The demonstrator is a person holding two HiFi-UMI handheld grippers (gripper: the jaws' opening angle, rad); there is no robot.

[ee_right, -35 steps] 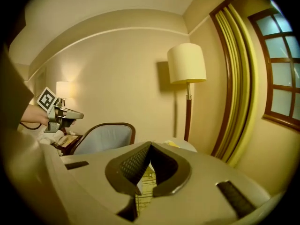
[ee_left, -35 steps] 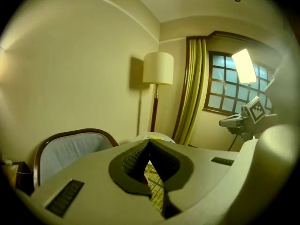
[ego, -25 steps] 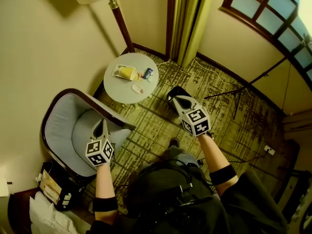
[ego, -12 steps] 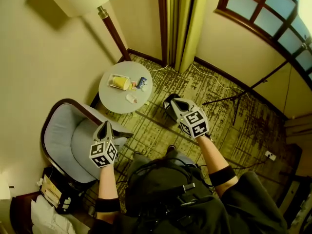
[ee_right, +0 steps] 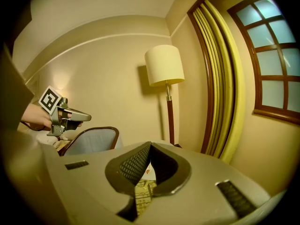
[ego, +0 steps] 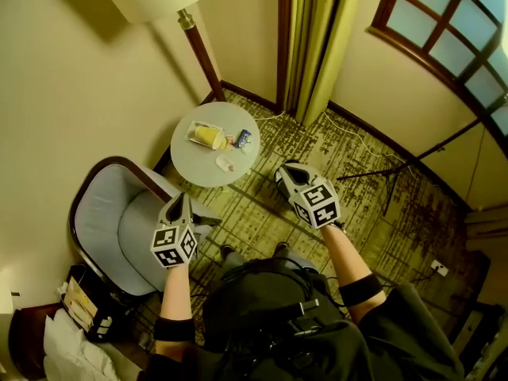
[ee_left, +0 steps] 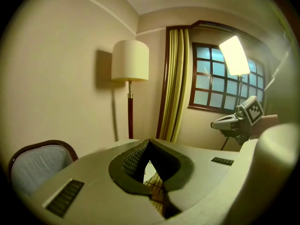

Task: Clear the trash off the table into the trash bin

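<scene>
The round grey table (ego: 195, 162) stands by the wall. On it are a yellow cup (ego: 208, 137) lying on a white wrapper, a small blue packet (ego: 243, 138) and a white scrap (ego: 225, 163). My left gripper (ego: 180, 199) hovers over the armchair's arm, short of the table, jaws shut and empty. My right gripper (ego: 290, 168) is right of the table, also shut and empty. A dark round rim, perhaps the bin (ego: 278, 184), shows under it, mostly hidden. In the left gripper view the left gripper (ee_left: 149, 142) is shut; in the right gripper view the right gripper (ee_right: 150, 145) is too.
A grey armchair (ego: 107, 209) with a dark wood frame sits left of the table. A floor lamp (ego: 200, 50) rises behind it, with yellow curtains (ego: 317, 46) and a window at the right. A tripod (ego: 397, 165) stands on the patterned carpet. Bags (ego: 83, 308) lie at lower left.
Both grippers, still shut, have drifted a little closer to the table. The whole view has shifted as the person moved.
</scene>
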